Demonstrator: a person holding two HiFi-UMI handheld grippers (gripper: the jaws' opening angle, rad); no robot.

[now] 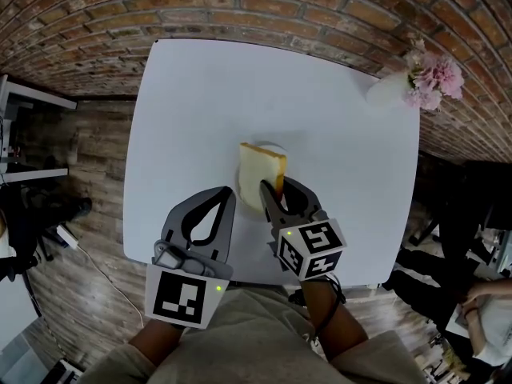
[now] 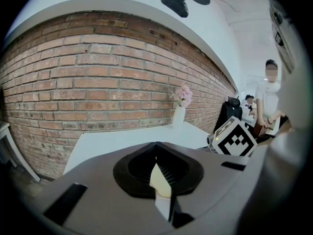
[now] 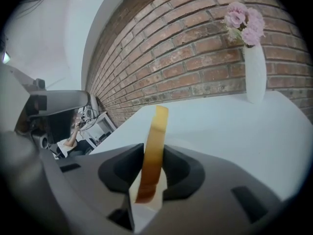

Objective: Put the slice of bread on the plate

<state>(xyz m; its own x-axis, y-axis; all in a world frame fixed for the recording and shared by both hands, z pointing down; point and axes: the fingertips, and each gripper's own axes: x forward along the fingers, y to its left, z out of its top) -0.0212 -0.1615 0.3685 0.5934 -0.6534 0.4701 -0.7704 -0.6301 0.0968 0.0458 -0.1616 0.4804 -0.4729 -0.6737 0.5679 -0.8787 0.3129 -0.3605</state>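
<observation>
Nearest, the left tongs sit pressed together and empty, while the right tongs pinch the bread slice on edge over the small white plate; released upright, it may topple onto the bench.

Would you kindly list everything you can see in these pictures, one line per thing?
table: one, white, in front of the person.
plate: one, white, on the table, mostly hidden behind the slice of bread.
slice of bread: one, pale with brown crust, upright in the right claw.
vase: one, white, table's far right corner.
flowers: one bunch, pink, in the vase.
brick wall: one, red-brown, behind the table.
bystanders: at least two, one in white, beyond the table's right side.
left claw: one, grey, shut, empty.
right claw: one, grey, shut on the slice of bread.
</observation>
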